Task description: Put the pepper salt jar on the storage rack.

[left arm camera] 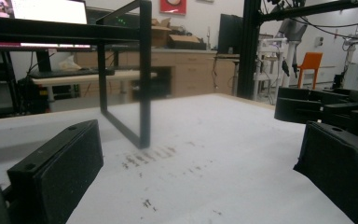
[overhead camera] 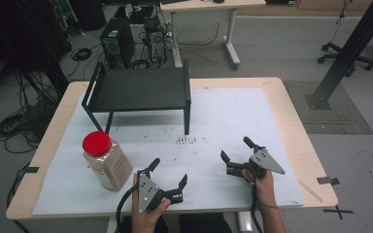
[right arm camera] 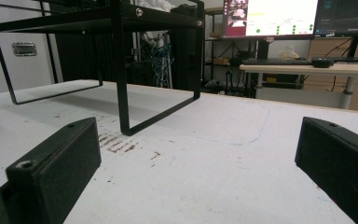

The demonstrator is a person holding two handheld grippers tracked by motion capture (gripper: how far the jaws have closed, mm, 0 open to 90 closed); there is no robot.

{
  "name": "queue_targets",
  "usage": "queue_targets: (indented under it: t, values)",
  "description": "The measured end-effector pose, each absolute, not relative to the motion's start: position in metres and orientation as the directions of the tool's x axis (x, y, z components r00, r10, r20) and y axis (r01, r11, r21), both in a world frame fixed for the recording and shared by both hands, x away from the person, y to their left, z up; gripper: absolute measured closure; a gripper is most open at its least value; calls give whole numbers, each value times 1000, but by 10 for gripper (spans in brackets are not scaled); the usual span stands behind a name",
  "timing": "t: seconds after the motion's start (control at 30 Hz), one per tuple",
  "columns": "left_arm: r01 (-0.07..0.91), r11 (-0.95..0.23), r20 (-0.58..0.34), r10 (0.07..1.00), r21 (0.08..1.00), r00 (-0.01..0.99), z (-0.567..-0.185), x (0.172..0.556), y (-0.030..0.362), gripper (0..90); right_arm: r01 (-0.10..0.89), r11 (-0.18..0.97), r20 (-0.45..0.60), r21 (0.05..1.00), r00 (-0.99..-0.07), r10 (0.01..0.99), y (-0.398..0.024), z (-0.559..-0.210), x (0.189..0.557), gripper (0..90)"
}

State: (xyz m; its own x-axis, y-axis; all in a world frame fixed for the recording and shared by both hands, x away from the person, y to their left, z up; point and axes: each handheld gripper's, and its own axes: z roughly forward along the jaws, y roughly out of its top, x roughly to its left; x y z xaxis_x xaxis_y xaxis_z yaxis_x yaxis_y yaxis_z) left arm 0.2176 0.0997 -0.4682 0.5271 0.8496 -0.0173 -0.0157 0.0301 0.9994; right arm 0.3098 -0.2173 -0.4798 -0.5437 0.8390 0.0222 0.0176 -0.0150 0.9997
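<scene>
We see the left gripper [overhead camera: 167, 174] low over the white paper sheet [overhead camera: 233, 114], its jaws spread wide with nothing between them. Just to its left stands the clear plastic jar with a red round lid [overhead camera: 106, 160], apart from it. The right gripper [overhead camera: 236, 149] is also wide and holds nothing. Ahead of both grippers stands the black metal shelf rack [overhead camera: 138, 88], its thin legs on the sheet. Between the grippers the sheet is flat, with small brown crumbs [overhead camera: 186, 140] ahead of them.
</scene>
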Motion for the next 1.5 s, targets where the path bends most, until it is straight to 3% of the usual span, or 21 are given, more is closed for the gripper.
queue_targets:
  t: [1.5]
  values:
    - [-37,32,-10,871,999,491,-430,158,150,2,18,-12,20,1000,-543,840,-217,-480,310,0]
